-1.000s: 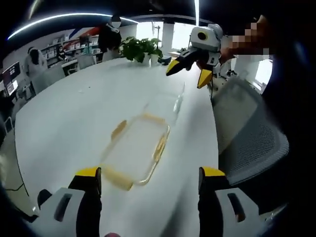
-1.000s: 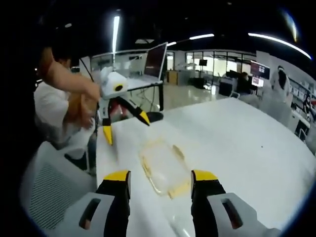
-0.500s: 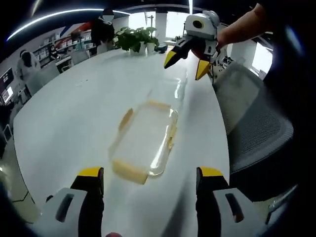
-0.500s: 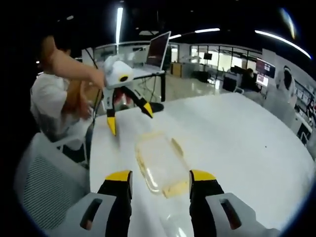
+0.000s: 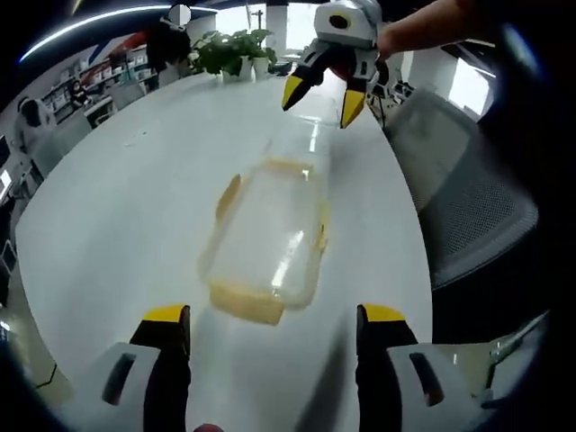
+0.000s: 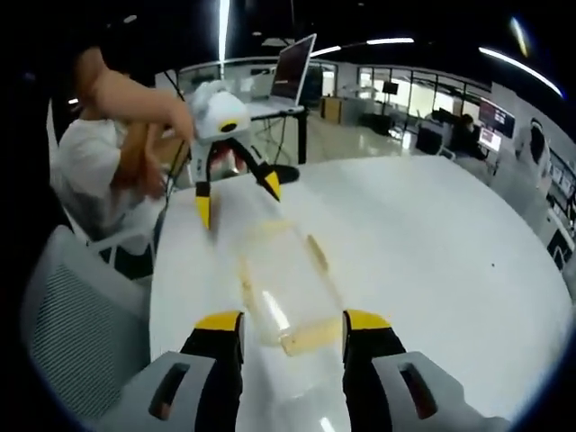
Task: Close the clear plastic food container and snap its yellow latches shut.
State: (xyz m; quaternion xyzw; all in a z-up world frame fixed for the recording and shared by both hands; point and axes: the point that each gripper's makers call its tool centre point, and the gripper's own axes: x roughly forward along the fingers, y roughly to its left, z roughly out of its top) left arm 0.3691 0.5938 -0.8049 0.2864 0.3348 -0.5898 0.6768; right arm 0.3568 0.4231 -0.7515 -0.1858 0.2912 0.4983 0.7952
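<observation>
Office interior; white table (image 5: 117, 198). Item: clear plastic food container (image 5: 268, 236), lid seated, near the table's chair-side edge; yellow latches (image 5: 247, 303) splayed outward. Judged light, stiff, slippery; press latch tabs, not walls. Left gripper (image 5: 270, 326) and right gripper (image 6: 281, 326): jaws parted, empty, at opposite ends.

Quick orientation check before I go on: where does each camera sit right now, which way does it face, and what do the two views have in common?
Left gripper view: rides on the left gripper, looking along the white table over the clear container at the right gripper; a forearm shows behind it.
Right gripper view: rides on the right gripper, facing back over the container at the left gripper; an arm and torso show.
Shared: container, table, and each other's gripper, seen from opposite ends, jaws apart.
</observation>
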